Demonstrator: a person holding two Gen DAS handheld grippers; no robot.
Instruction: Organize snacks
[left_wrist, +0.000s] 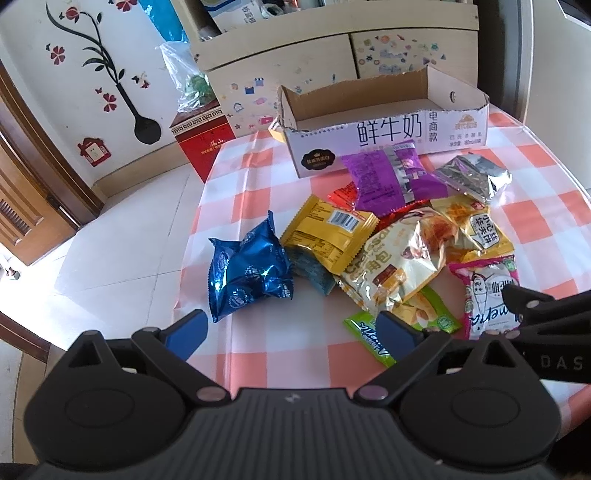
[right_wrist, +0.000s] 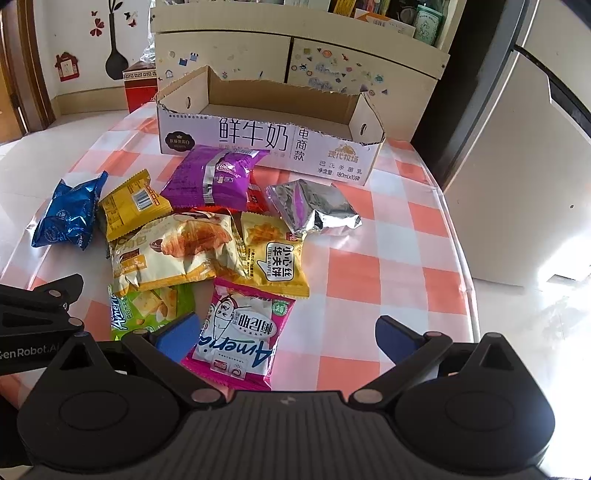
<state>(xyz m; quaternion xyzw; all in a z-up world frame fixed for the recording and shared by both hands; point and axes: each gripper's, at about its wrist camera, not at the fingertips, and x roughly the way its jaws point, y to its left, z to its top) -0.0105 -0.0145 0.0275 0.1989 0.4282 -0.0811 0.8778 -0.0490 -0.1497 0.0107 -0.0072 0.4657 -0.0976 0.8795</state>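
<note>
Cardboard box (right_wrist: 258, 142) lies lengthwise across the table's (right_wrist: 406, 240) far side, open top up; snack packets (right_wrist: 177, 251) are heaped before it. Left gripper (left_wrist: 291, 332) and right gripper (right_wrist: 288, 334) both gape, empty.

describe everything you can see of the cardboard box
The box is a low, open-topped corrugated tray, cut down from a milk carton: ragged torn rims, brown inside, white printed front with large Chinese characters and a dark oval logo. Small slots pierce its end walls. It looks empty as far as its floor shows. It sits upright at the far side of the checked tablecloth, and the purple packet lies against its front wall.
</note>
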